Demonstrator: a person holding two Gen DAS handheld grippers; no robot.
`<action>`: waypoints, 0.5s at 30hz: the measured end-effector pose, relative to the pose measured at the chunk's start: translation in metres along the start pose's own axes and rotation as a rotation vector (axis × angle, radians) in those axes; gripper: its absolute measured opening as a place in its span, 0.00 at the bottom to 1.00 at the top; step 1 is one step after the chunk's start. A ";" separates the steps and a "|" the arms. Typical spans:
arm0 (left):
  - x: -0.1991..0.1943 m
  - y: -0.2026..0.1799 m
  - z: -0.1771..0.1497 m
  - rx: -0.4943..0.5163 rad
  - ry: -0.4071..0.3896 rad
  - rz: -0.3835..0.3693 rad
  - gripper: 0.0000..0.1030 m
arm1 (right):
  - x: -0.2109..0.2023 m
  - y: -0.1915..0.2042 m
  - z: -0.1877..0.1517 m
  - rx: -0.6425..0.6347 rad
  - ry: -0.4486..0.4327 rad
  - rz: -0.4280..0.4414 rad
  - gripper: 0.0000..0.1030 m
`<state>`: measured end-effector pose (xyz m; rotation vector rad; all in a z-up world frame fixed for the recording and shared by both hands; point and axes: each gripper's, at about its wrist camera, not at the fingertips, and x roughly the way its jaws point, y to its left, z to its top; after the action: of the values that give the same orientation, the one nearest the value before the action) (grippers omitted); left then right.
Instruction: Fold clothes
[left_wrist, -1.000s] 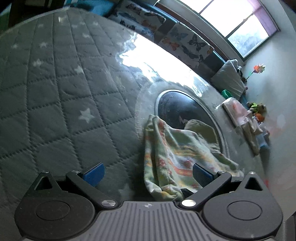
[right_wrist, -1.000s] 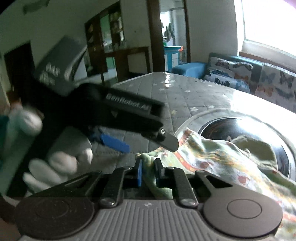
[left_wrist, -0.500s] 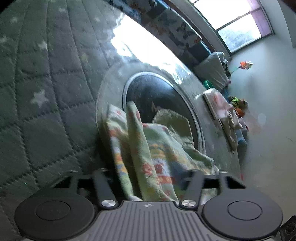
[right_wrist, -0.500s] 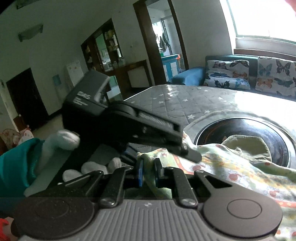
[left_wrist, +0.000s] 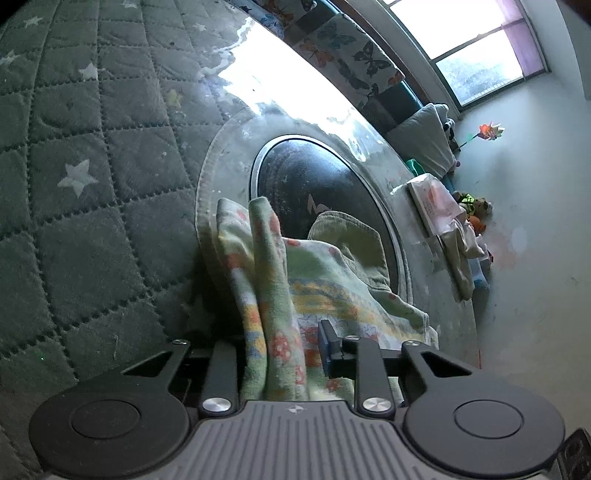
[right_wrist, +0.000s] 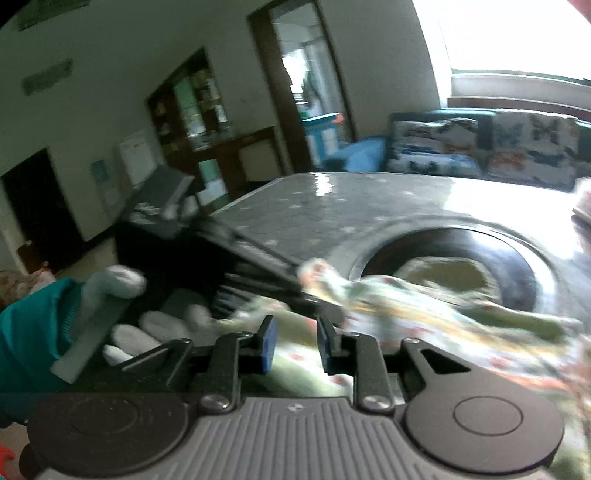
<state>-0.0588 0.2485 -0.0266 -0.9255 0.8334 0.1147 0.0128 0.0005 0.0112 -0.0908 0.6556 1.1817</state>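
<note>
A floral green, yellow and orange garment (left_wrist: 280, 280) lies bunched on the table, partly over the round black inset (left_wrist: 303, 177). My left gripper (left_wrist: 282, 343) is shut on a thick fold of it; only its right blue pad (left_wrist: 325, 343) shows, as cloth hides the other. An olive corduroy piece (left_wrist: 347, 236) lies behind the floral one. In the blurred right wrist view, my right gripper (right_wrist: 295, 339) stands narrowly open above the floral garment (right_wrist: 424, 306), with nothing pinched between its pads. The left gripper (right_wrist: 314, 291) grips the cloth's edge just ahead of it.
The table wears a grey quilted cover with white stars (left_wrist: 85, 221). A stack of folded clothes (left_wrist: 432, 203) sits at its far edge. A white-gloved hand (right_wrist: 122, 284) with a teal sleeve holds the left gripper. A sofa with butterfly cushions (right_wrist: 480, 147) stands behind.
The left gripper moved in onto the floral garment and shut on a fold. The right gripper's fingers spread apart and let the cloth go, and its view swung upward.
</note>
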 end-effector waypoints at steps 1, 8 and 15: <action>0.000 -0.001 -0.001 0.008 -0.002 0.004 0.28 | -0.005 -0.009 -0.002 0.018 -0.003 -0.033 0.35; 0.001 -0.007 -0.004 0.040 -0.010 0.024 0.28 | -0.037 -0.078 -0.018 0.143 -0.008 -0.286 0.52; 0.002 -0.010 -0.006 0.060 -0.018 0.034 0.29 | -0.051 -0.129 -0.032 0.249 -0.023 -0.424 0.68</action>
<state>-0.0567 0.2378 -0.0230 -0.8531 0.8321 0.1262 0.1009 -0.1057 -0.0223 -0.0046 0.7163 0.6874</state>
